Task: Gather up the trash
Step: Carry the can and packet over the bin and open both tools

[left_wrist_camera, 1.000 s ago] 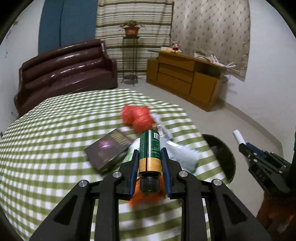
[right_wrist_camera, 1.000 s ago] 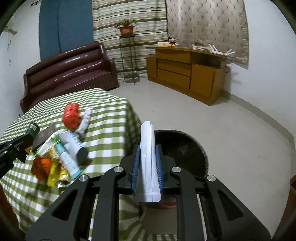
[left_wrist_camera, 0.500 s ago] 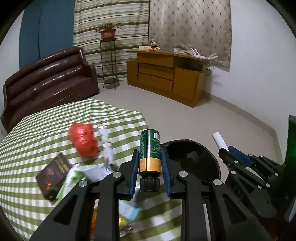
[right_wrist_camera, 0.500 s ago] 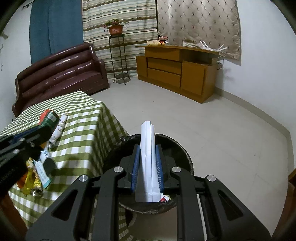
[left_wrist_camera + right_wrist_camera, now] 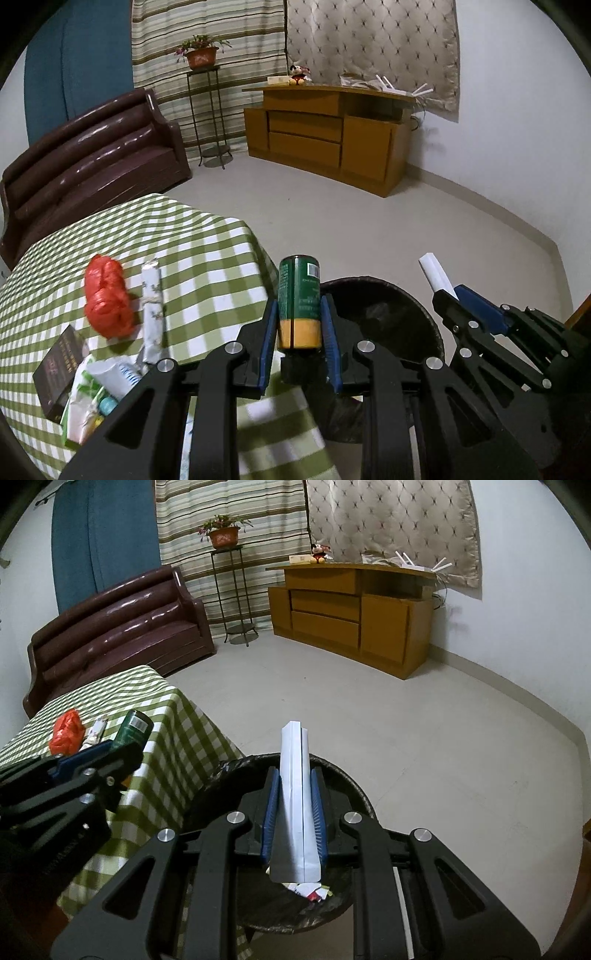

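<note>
My left gripper (image 5: 299,314) is shut on a green and orange bottle (image 5: 299,299) and holds it over the table's right edge, beside the black trash bin (image 5: 391,295). My right gripper (image 5: 293,801) is shut on a folded white paper (image 5: 295,805) and holds it above the bin (image 5: 354,794), which has scraps inside. The right gripper shows at the right of the left wrist view (image 5: 443,291). The left gripper with the bottle (image 5: 133,731) shows at the left of the right wrist view.
On the green checked table (image 5: 207,251) lie a red plastic bag (image 5: 107,295), a rolled wrapper (image 5: 152,295), a dark book (image 5: 59,365) and several packets (image 5: 96,391). A brown sofa (image 5: 92,155), a plant stand (image 5: 207,110) and a wooden cabinet (image 5: 332,133) stand at the back.
Both grippers have moved right, from over the table toward the bin. The right one now holds the paper above the bin's opening. The left one has reached the table's edge with the bottle.
</note>
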Demonstrator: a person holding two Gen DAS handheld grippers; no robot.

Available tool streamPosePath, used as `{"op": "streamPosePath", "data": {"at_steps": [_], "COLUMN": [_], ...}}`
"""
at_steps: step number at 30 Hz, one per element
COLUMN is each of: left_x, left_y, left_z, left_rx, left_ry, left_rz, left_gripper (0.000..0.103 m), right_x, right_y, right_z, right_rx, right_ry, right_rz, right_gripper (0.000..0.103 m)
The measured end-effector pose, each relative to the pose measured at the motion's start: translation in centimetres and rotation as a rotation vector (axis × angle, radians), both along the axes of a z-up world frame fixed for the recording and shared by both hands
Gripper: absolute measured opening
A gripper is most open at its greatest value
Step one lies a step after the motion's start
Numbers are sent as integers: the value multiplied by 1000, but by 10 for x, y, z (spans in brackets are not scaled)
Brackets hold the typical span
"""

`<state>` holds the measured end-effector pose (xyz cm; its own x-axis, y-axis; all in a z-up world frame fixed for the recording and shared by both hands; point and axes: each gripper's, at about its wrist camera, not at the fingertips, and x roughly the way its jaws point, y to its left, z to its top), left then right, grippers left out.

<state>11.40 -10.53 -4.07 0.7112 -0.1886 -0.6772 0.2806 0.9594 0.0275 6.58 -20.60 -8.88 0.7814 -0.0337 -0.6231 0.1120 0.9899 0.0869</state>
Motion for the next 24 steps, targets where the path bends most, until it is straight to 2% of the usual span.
{"op": "streamPosePath", "data": {"at_steps": [5,9,11,15,17,24], "left_x": [3,4,4,5,4,1], "left_y": [-4,-5,-5,-6,-2,7], "left_z": [0,2,1,-1,-1,2], "left_rx": [11,9,6,3,-2,-15], "left_ry": [-3,-6,-9,-15,-13,-12], "left_rz": [2,7,12,19,23,46], "left_gripper": [27,44,50,57,59,61], "right_x": [6,5,4,1,0,-13], "right_y": [-6,-6,-7,-11,-12,-13], "right_z": [-6,-9,-7,-1,2,10], "right_rx": [17,28,32,37,38,33], "right_ry": [13,18,13,-1,-8,-19], "right_rz": [-1,1,-4,-24,-34,-75], "right_gripper": [19,19,31,38,46,58]}}
